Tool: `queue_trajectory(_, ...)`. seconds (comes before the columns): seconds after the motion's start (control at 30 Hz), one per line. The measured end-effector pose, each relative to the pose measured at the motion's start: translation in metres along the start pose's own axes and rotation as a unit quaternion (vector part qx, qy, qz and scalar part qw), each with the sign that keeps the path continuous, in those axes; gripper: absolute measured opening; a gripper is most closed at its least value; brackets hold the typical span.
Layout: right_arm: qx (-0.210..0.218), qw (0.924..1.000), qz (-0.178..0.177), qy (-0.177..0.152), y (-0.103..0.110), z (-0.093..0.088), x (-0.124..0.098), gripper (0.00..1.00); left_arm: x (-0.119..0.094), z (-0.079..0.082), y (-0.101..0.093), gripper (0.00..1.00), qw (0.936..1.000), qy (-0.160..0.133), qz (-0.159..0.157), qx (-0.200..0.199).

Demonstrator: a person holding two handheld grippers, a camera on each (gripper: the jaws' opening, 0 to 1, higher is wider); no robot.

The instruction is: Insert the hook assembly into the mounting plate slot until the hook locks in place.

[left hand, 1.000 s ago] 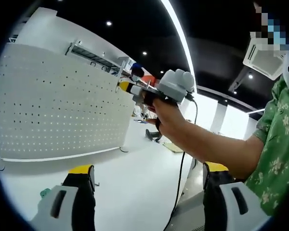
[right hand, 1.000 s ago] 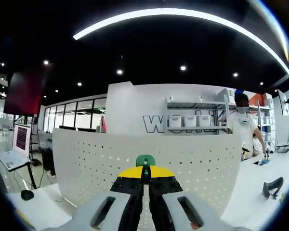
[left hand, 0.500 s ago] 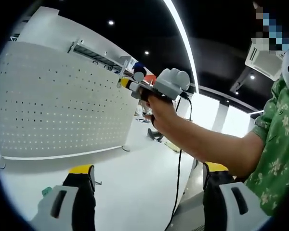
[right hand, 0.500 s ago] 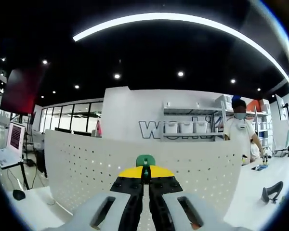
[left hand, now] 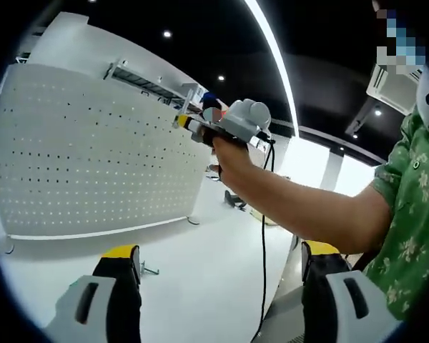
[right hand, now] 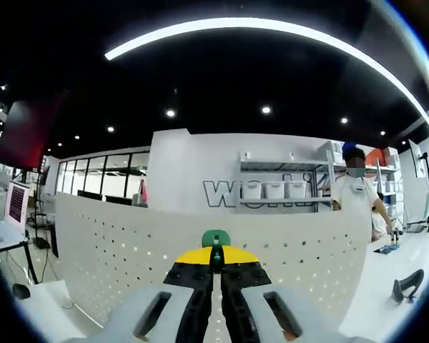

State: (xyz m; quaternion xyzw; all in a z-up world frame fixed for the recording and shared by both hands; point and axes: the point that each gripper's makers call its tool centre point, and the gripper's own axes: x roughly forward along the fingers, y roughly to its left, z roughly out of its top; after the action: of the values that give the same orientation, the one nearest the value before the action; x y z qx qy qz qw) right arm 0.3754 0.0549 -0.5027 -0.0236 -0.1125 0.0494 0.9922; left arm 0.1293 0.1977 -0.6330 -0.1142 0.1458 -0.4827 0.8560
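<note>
While your right hand-held gripper (right hand: pixel 216 266), jaws clenched on the green hook assembly (right hand: pixel 216 238), points its long axis straight at the perforated mounting plate (right hand: pixel 286 246) just ahead, your left hand-held gripper (left hand: pixel 218 275) stays released above the desk (left hand: pixel 200 286); the right is nearer.

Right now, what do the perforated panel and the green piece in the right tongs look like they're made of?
The perforated panel looks like painted or powder-coated sheet metal: flat matte white, thin top edge, regular rows of punched holes; plastic cannot be ruled out. The green piece pinched in the right tongs looks like moulded plastic: solid colour, rounded top, slight sheen. Little of it shows, so that is a guess.
</note>
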Motion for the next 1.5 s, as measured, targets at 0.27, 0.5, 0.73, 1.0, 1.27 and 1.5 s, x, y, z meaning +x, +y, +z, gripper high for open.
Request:
queue_trajectory(0.27,-0.002,1.0,-0.001,0.004,0.001,-0.006,0.005,0.01,0.001,0.0,0.008,0.96,0.9998,0.007,0.012,0.012)
queue_trajectory(0.5,-0.004,1.0,-0.005,0.006,-0.002,-0.01,0.01,0.01,0.002,-0.001,0.013,0.96,0.9989,0.017,0.024,0.037)
queue_trajectory(0.73,-0.007,0.9999,-0.005,0.007,-0.002,-0.012,0.013,0.01,0.003,-0.003,0.016,0.97,0.9964,0.03,0.038,0.069)
queue_trajectory(1.0,-0.01,0.9999,-0.006,0.009,-0.003,-0.014,0.016,0.01,0.005,-0.004,0.012,0.98,0.9939,0.037,0.03,0.099)
queue_trajectory(1.27,-0.012,0.9999,-0.004,0.01,0.001,-0.016,0.022,0.01,0.006,0.001,0.0,0.99,0.9928,0.027,-0.011,0.116)
queue_trajectory(1.5,-0.01,0.9998,-0.008,0.012,-0.001,-0.017,0.024,0.01,0.004,0.003,-0.007,0.98,0.9924,0.023,-0.036,0.115)
